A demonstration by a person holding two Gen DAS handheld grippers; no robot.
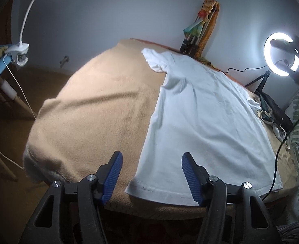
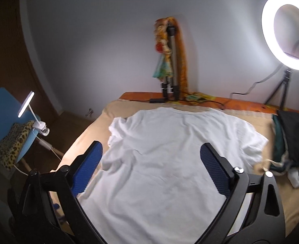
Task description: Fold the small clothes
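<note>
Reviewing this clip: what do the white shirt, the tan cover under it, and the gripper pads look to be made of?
Shirt: thin knit cotton by the look, matte, soft creases and a stitched hem.
Cover: thick fleece or wool-like blanket, fuzzy nap, matte; which fibre cannot be told.
Pads: blue ribbed rubber or soft plastic on black, slightly glossy plastic arms; both the left gripper and right gripper stand open.

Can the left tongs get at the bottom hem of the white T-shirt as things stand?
Probably yes. The left tongs are open and empty just short of the hem at the white T-shirt's near corner, which lies flat on the tan blanket with nothing between.
</note>
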